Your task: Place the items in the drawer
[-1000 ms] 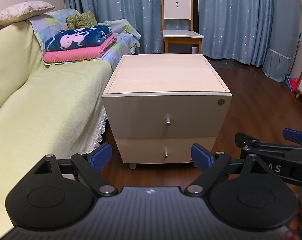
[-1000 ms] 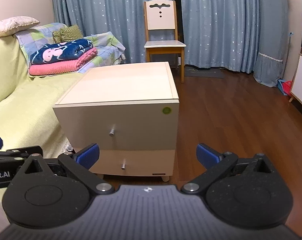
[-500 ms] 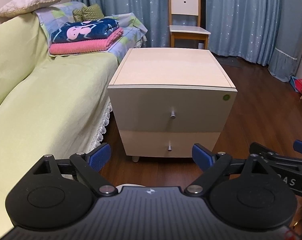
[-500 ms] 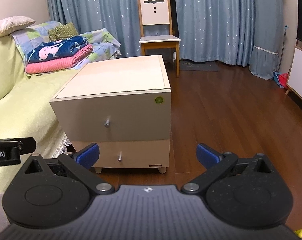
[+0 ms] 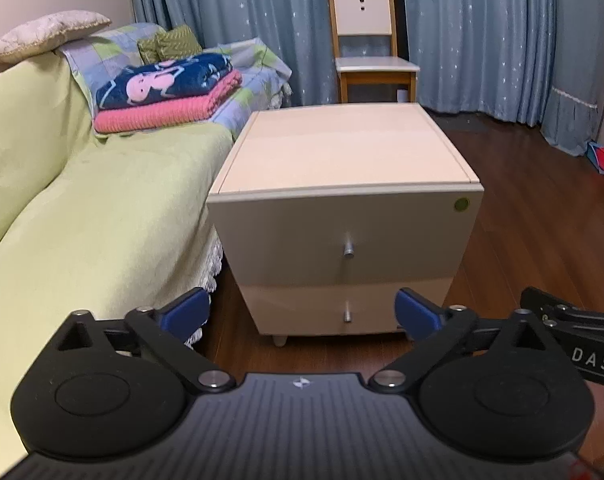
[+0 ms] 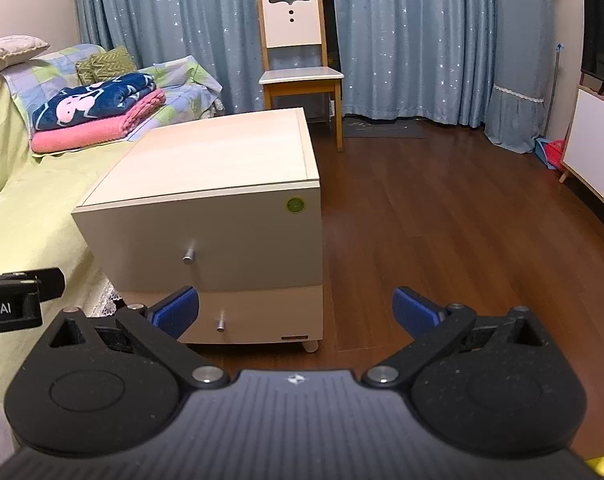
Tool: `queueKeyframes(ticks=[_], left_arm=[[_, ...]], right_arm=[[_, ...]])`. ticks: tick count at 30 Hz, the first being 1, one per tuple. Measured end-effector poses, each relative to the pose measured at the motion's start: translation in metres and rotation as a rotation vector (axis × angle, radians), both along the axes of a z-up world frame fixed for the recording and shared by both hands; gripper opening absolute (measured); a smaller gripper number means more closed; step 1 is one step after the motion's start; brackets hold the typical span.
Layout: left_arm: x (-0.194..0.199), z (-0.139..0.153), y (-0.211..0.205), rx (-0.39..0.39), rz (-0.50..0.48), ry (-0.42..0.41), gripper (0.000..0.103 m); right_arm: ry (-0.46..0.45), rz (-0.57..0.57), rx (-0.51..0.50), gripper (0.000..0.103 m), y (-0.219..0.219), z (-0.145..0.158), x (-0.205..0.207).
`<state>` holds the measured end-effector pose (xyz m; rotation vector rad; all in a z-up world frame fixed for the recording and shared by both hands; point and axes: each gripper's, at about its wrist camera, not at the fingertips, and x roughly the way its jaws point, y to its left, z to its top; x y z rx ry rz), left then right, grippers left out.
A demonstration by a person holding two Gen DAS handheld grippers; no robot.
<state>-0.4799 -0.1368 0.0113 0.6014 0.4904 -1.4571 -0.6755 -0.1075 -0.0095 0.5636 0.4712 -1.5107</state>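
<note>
Left wrist view, left hand-held gripper (image 5: 301, 313) wide open and empty at lower centre, cabinet (image 5: 344, 216) in mid frame with upper drawer (image 5: 342, 236) and lower drawer (image 5: 344, 308) both closed, sofa (image 5: 82, 200) at left; right wrist view, right hand-held gripper (image 6: 295, 313) wide open and empty, cabinet (image 6: 222, 216) centre left, chair (image 6: 294, 60) behind.

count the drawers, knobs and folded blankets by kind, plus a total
drawers: 2, upper drawer and lower drawer, both shut
knobs: 2, upper knob and lower knob
folded blankets: 2, navy blanket on pink blanket
total: 6
</note>
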Motion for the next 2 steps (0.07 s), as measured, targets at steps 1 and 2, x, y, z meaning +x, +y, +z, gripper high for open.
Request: queueKeyframes(ticks=[1,2], left_arm=[[-0.0010,0.0001,-0.0013,-0.005,-0.005,0.003,0.100],[-0.0019,0.0002,-0.0031,-0.003,-0.011,0.010,0.100]], right_arm=[[0.001,-0.004,0.000,0.102,-0.0017,-0.0001,-0.0011],[0.000,-0.007,0.002,0.102,-0.0024,-0.0007,-0.0023]])
